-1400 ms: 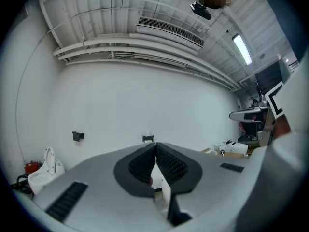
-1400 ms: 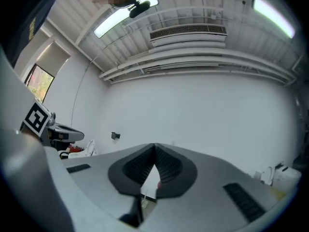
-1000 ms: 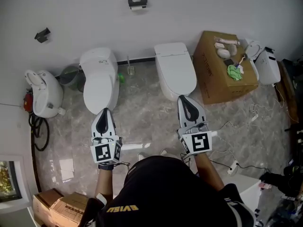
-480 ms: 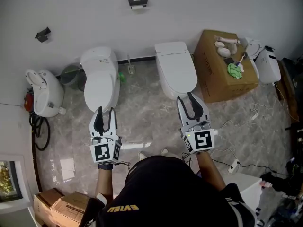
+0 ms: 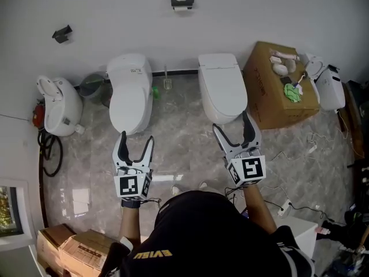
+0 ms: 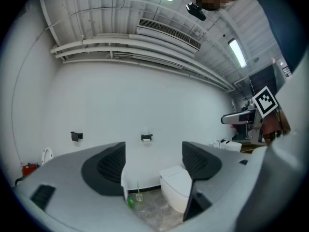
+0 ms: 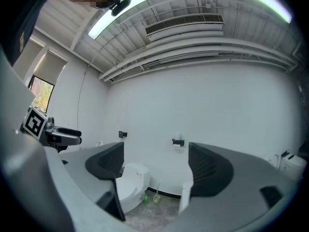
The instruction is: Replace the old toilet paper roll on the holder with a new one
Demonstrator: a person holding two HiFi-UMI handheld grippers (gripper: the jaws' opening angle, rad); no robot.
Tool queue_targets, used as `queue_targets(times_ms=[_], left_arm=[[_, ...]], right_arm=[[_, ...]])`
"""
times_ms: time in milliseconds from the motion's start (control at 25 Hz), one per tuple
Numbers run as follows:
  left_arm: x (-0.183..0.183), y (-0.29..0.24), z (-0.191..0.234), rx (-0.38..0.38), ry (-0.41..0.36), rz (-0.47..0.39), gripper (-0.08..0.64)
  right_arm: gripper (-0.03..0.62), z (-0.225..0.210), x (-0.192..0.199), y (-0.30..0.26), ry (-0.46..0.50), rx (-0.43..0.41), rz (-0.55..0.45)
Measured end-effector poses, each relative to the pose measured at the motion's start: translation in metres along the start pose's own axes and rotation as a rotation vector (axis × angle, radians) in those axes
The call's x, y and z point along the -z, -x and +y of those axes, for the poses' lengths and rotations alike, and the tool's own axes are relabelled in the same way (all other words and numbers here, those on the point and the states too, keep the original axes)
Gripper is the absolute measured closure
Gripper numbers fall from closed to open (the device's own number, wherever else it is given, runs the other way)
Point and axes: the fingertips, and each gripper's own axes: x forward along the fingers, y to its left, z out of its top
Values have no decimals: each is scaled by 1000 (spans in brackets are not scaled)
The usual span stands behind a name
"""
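A black toilet paper holder (image 5: 182,3) is fixed on the white wall, with a white roll on top. It also shows small and far off as the holder (image 6: 147,137) in the left gripper view and the holder (image 7: 178,142) in the right gripper view. My left gripper (image 5: 136,138) hangs in front of the left toilet (image 5: 131,94). My right gripper (image 5: 233,123) hangs by the right toilet (image 5: 222,88). Both point level at the wall. Their jaws are opening wide, with nothing between them. Whitish roll-like things (image 5: 281,69) lie on a cardboard box (image 5: 279,94).
A second black bracket (image 5: 61,34) is on the wall at the left. A loose white toilet part (image 5: 57,105), a grey bin (image 5: 92,88), a green bottle (image 5: 154,91) and a brush (image 5: 167,82) stand along the wall. Cardboard boxes (image 5: 63,247) lie at the bottom left. Cables trail at the right.
Both grippers' jaws have gone from shut to spread wide. The left gripper has drifted a little; the right one has stayed about where it was.
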Motion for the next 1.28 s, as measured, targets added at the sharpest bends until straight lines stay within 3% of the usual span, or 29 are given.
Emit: queue_targets(times_ms=[200,400,560,680,1000,1280], left_arm=[[-8,22,28,-23,41,-77,199],[-11,41,49,-34,-3,-121,201],[2,50,71,-45,52,-103,201],[18,47,85,-52,46,-77,201],[25,-18,85,-40,12,-58,201],[18,-115,102,-63,-1,-49,201]], right_arm=[[184,32,4,-8,24,-2,28],[184,39,3,-16,27,31,53],[186,51,0,-13,50,62,61],[186,52,8,-18,46,74,84],[187,17,22,-68,12,77,78],[189,-26,40,-164,-47,47,53]])
